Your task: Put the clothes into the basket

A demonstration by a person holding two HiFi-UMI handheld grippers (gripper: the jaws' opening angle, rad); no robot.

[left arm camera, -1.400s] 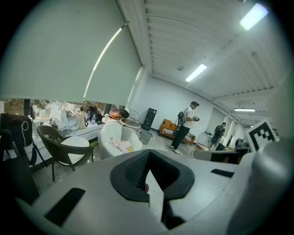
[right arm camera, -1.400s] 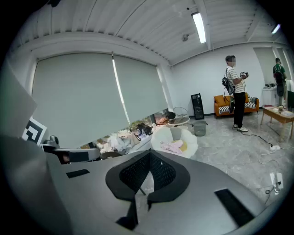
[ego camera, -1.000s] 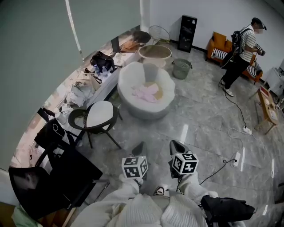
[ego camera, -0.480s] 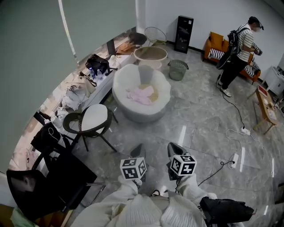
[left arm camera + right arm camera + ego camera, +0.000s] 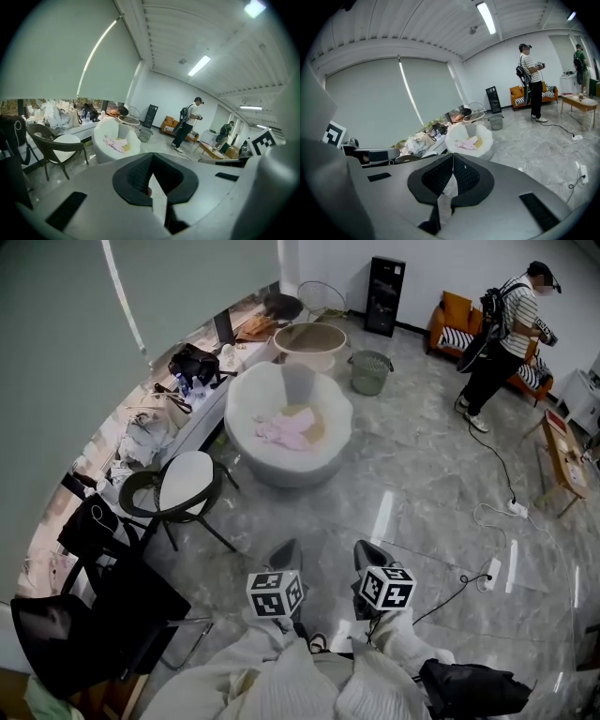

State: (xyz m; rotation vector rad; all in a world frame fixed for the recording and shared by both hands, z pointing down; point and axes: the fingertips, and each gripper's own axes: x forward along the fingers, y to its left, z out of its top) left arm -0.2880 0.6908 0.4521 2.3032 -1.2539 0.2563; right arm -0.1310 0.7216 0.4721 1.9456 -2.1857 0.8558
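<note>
Left gripper (image 5: 286,553) and right gripper (image 5: 368,552): jaws pressed together, nothing held. Clothes (image 5: 285,432): pale pink, crumpled heap in white chair (image 5: 246,401), beside yellow cushion (image 5: 315,424).

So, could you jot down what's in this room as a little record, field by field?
clothes: pink clothes lying on the round white chair
basket: grey-green basket on the floor beyond the chair
tools: left tool and right tool, both shut, holding nothing
others: a person standing far right
</note>
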